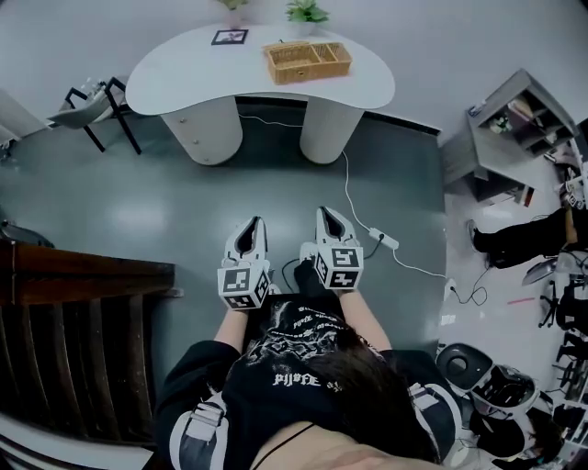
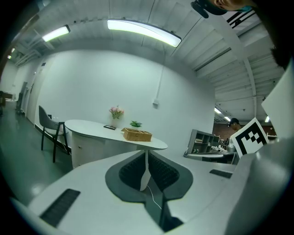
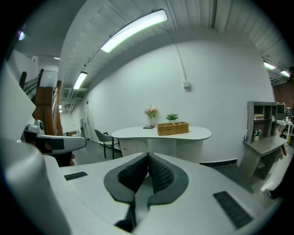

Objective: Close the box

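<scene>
The box is an open wicker tray with compartments [image 1: 308, 61] on the far side of a white rounded table [image 1: 184, 83]. It also shows far ahead in the left gripper view [image 2: 137, 134] and the right gripper view [image 3: 172, 128]. Both grippers are held side by side close in front of the person's body, well short of the table and over the grey floor. My left gripper [image 1: 253, 223] [image 2: 146, 155] is shut with nothing between its pads. My right gripper [image 1: 328, 213] [image 3: 148, 156] is shut and empty too.
A marker card [image 1: 230, 37] and potted plants [image 1: 306, 11] sit on the table. A chair [image 1: 92, 101] stands at its left. A shelf unit [image 1: 514, 128] and another person [image 1: 514, 239] are at the right. A power strip with cable [image 1: 384, 240] lies on the floor. A dark wooden railing [image 1: 73, 275] is at the left.
</scene>
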Demonstrator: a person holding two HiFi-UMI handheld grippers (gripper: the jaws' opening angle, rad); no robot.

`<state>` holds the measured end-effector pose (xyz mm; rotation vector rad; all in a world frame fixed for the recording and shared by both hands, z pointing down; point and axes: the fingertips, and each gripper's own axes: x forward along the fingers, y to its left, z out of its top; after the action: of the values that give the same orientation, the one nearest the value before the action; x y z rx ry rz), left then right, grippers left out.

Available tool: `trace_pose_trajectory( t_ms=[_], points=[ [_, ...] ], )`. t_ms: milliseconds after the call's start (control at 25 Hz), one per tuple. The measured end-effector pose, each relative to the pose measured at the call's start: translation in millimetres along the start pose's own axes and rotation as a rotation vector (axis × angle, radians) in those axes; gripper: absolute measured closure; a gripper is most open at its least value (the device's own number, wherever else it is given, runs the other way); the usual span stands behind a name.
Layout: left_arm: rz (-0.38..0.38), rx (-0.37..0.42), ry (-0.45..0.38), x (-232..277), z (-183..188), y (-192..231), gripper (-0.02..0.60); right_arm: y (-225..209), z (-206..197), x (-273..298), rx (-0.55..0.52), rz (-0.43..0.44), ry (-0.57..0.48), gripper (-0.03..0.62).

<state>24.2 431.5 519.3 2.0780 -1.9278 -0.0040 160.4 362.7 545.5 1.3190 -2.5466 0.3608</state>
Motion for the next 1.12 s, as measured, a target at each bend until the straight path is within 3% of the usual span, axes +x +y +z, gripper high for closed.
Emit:
trace_pose_trajectory(
  t_ms=[640, 1120],
  points=[
    [0.001, 0.014, 0.029, 155, 23, -26, 0.545, -90, 51, 118, -0.049, 0.113, 0.014, 0.569],
    [0.085, -0.032, -0.002, 232, 32, -33, 0.545, -146, 75, 177, -0.092, 0.176, 0.012, 0.569]
  ],
)
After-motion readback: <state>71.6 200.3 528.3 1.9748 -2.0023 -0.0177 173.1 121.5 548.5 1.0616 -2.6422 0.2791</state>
